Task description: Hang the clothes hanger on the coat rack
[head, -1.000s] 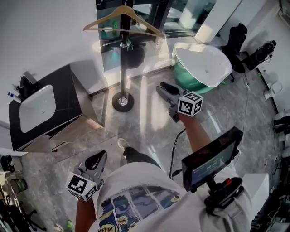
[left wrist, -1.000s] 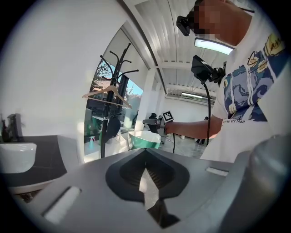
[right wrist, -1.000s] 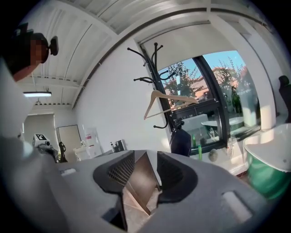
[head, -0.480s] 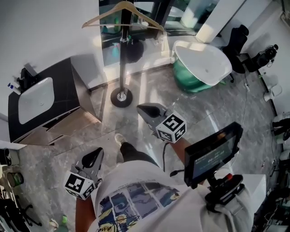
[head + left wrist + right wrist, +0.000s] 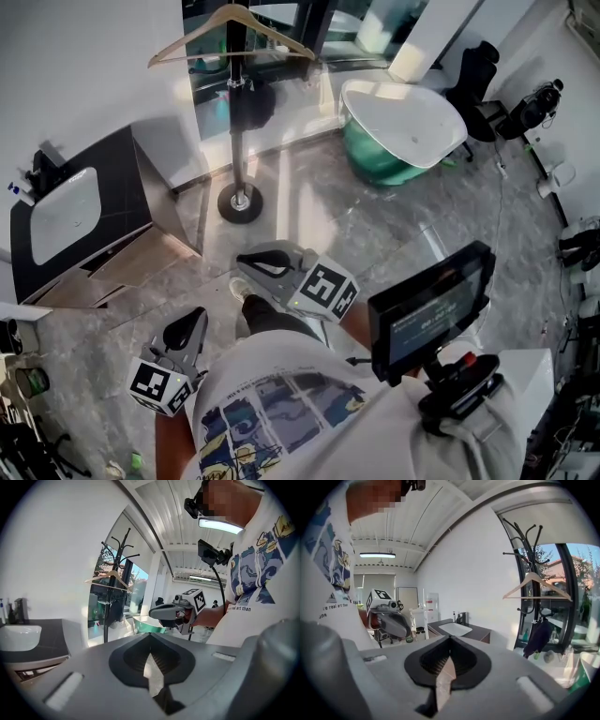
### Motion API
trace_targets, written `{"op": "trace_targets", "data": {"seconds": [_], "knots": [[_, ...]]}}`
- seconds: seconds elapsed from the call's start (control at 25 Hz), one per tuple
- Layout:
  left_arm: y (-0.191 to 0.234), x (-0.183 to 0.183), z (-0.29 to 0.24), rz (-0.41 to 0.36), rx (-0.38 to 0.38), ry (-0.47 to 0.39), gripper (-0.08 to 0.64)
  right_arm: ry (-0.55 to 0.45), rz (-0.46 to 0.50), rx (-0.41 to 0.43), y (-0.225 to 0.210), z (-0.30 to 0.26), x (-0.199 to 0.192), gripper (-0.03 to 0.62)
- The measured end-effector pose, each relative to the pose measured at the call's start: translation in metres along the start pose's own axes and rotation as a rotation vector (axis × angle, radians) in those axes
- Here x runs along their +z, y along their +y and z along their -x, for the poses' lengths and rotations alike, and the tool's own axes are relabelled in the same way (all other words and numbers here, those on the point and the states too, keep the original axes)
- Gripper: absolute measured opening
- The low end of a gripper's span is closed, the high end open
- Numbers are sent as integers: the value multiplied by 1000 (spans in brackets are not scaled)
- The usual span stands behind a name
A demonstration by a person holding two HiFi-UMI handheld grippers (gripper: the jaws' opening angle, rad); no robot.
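Observation:
A wooden clothes hanger (image 5: 230, 33) hangs on the black coat rack (image 5: 234, 122) at the top of the head view, well away from both grippers. My right gripper (image 5: 244, 263) is held in front of my body, pointing left; it is shut and holds nothing. My left gripper (image 5: 194, 317) is low on the left, also shut and holding nothing. In the left gripper view the hanger (image 5: 108, 577) is on the rack (image 5: 111, 555), with the right gripper (image 5: 157, 613) to its right. The right gripper view shows the hanger (image 5: 536, 585) on the rack (image 5: 526, 541) and the left gripper (image 5: 392, 622).
A dark bag (image 5: 251, 103) hangs lower on the rack pole, above its round base (image 5: 240, 202). A black cabinet with a white sink (image 5: 64, 216) stands at the left. A green tub with a white top (image 5: 403, 131) is at the right. A screen (image 5: 431, 305) hangs at my chest.
My right gripper has swung from beside the rack base back and leftward to in front of my body. The left gripper has barely moved. The hanger stays on the rack.

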State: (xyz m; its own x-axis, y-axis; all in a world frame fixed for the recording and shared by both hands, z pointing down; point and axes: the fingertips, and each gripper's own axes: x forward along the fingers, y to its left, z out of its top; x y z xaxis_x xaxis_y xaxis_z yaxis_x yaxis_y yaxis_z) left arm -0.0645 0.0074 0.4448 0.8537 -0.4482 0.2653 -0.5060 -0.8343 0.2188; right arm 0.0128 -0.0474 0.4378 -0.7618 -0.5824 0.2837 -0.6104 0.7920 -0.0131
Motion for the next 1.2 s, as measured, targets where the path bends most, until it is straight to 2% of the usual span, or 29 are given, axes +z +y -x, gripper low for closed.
{"op": "trace_targets", "data": {"seconds": [0.32,1.2], "knots": [[-13,6,2,-12,-9,1,3,-3,39,30,25,7,12,2],[-9,1,-8,-4,-23,4,3,16,82,42,31,4,12,0]]}}
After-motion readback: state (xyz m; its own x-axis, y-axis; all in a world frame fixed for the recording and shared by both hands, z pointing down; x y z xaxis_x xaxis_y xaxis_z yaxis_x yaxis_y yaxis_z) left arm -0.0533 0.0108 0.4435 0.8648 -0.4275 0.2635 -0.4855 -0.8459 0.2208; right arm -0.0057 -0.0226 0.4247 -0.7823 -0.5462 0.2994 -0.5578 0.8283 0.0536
